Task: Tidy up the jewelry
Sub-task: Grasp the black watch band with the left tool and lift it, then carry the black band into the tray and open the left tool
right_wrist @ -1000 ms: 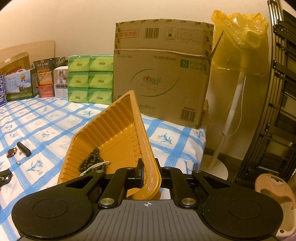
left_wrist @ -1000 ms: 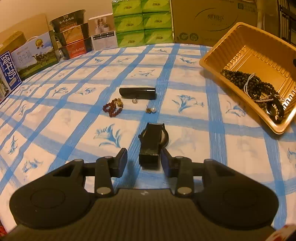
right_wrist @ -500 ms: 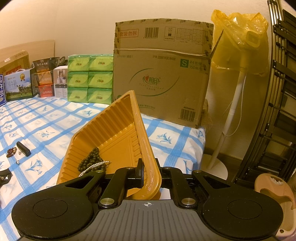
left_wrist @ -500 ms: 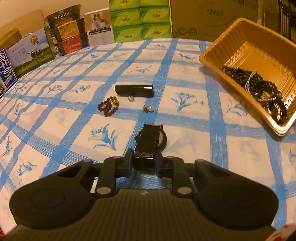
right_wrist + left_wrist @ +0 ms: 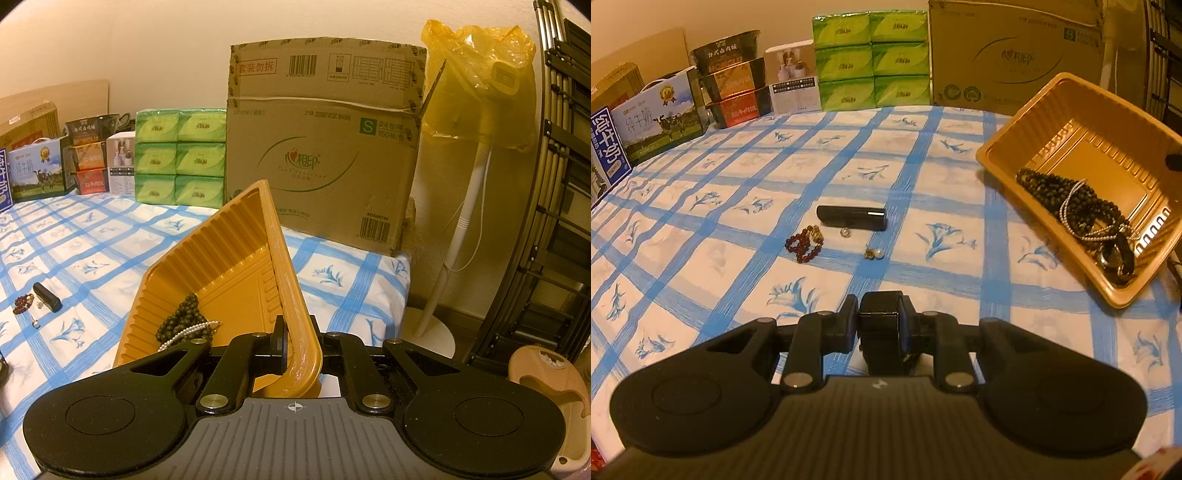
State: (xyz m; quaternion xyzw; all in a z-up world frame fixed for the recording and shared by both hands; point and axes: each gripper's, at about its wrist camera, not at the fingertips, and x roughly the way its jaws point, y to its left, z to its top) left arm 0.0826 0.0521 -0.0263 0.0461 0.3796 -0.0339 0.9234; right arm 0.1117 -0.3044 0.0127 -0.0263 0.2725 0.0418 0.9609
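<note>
My left gripper (image 5: pixel 878 320) is shut on a black watch (image 5: pixel 880 328) by its strap, lifted just off the blue-checked tablecloth (image 5: pixel 738 206). Ahead on the cloth lie a black tube (image 5: pixel 851 217), a red bead bracelet (image 5: pixel 805 243), a small pearl (image 5: pixel 845 232) and a pearl earring (image 5: pixel 874 253). The orange tray (image 5: pixel 1004 147) at right holds dark bead necklaces (image 5: pixel 1056 195), a pearl strand and a black bangle (image 5: pixel 1117 258). My right gripper (image 5: pixel 295 341) is shut on the orange tray's rim (image 5: pixel 291 302), tilting the tray.
Milk cartons (image 5: pixel 653 122), stacked food boxes (image 5: pixel 733 92), green tissue packs (image 5: pixel 871 55) and a large cardboard box (image 5: pixel 1012 55) line the table's far edge. In the right wrist view a fan under a yellow bag (image 5: pixel 480 74) and a folding rack (image 5: pixel 554 184) stand beyond the table's edge.
My left gripper shut on the black watch strap and lifted it off the cloth. The right gripper and tray have not moved.
</note>
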